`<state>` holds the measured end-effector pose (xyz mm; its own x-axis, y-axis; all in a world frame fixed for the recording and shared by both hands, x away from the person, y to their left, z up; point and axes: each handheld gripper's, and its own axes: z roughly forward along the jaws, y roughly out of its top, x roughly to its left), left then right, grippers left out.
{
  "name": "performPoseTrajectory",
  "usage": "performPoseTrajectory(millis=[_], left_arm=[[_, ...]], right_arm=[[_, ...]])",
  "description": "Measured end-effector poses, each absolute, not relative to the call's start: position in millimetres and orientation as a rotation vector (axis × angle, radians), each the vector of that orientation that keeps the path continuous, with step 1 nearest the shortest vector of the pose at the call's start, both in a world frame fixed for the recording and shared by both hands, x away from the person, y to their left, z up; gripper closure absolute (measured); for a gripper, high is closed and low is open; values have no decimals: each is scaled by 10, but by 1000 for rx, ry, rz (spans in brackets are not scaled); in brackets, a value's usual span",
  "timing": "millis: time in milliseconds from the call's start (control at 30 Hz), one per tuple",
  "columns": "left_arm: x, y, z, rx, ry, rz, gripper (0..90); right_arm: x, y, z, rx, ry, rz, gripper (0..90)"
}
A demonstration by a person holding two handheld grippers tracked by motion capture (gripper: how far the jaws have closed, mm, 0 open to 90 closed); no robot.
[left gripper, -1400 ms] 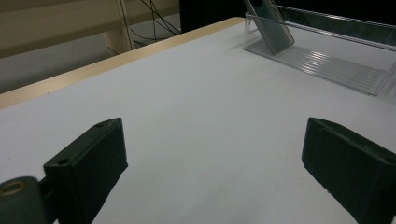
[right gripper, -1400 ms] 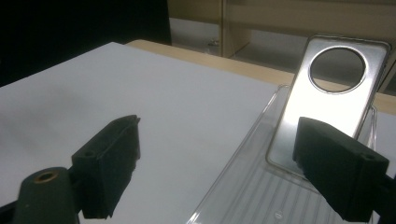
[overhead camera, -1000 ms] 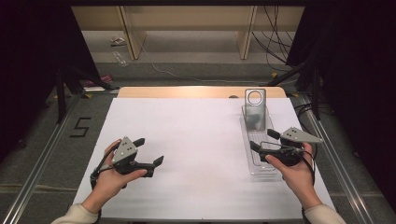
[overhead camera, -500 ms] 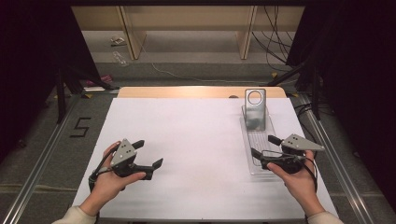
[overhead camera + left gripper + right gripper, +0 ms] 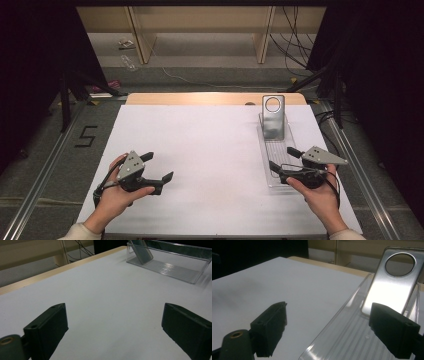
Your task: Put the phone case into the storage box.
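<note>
Fingers on my right gripper (image 5: 285,159) gape over the near end of the tray (image 5: 276,150); my left gripper (image 5: 157,166), far left, gapes too; the case (image 5: 273,117) leans at the tray's far end.

Clear tray w/ silver phone case, ahead of right tool.
Clear plastic tray (image 5: 278,159), ribbed floor, lies flat on white tabletop (image 5: 210,150), near end under right tool (image 5: 286,159). Silver case (image 5: 273,116), round cutout up top, stands tilted at tray's far end, well ahead of tool.

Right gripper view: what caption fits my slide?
Open right gripper over clear tray, silver phone case leaning ahead.
</note>
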<state>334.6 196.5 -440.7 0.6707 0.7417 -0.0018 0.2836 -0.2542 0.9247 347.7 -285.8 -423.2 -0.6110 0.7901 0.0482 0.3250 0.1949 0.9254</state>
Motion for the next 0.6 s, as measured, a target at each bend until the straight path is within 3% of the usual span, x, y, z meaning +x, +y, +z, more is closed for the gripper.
performPoseTrajectory(millis=[600], left_arm=[[3367,1973,-4420,1819,830,539,62]], right_arm=[[3473,-2846,-4243,1028,2022,1404,160]])
